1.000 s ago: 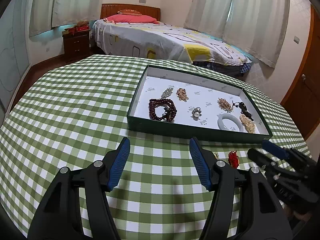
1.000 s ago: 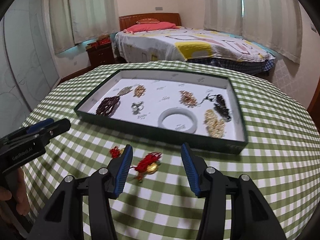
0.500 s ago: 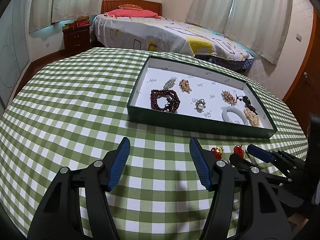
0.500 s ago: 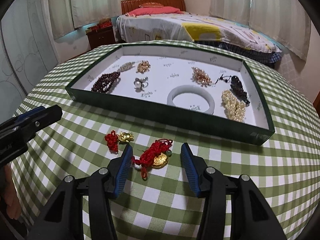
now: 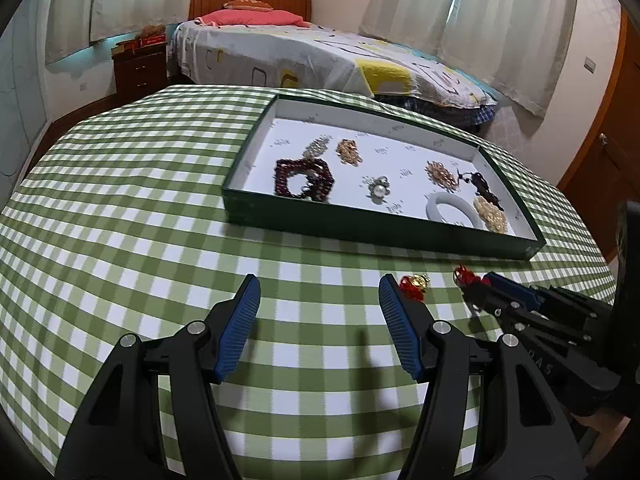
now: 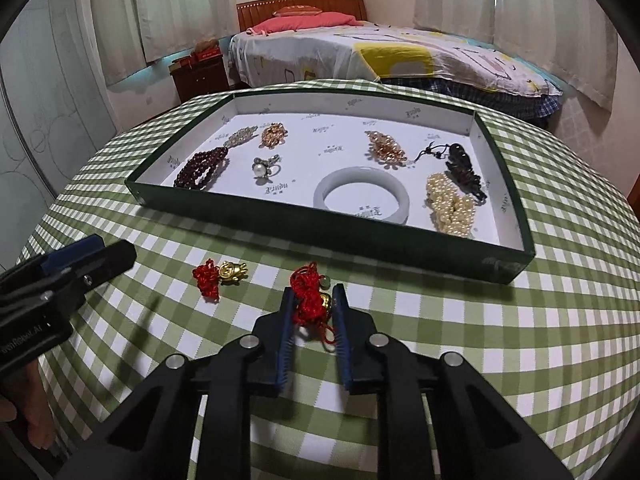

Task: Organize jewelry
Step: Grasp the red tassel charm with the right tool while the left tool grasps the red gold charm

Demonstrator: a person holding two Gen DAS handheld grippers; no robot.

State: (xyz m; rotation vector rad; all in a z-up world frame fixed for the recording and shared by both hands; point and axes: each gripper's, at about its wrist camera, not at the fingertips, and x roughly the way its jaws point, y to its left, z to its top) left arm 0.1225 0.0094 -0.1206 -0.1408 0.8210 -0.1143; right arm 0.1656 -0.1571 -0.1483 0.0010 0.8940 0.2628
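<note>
- A bedroom with a bed and pale curtains; in front, a table under a green-and-white checked cloth
- A shallow green tray with a white floor sits on the cloth, holding a dark red bead bracelet, a pearl ring, a pale jade bangle, a pearl strand and 4 more small pieces
- Right gripper: its jaws are closing on a red-cord charm with a gold bead, which lies between the blue pads on the cloth just in front of the tray
- A 2nd red-cord charm with a gold figure lies on the cloth to the left, apart from the first
- Left gripper: jaws spread apart with nothing between them, above bare cloth; the 2nd charm sits just past its right fingertip
</note>
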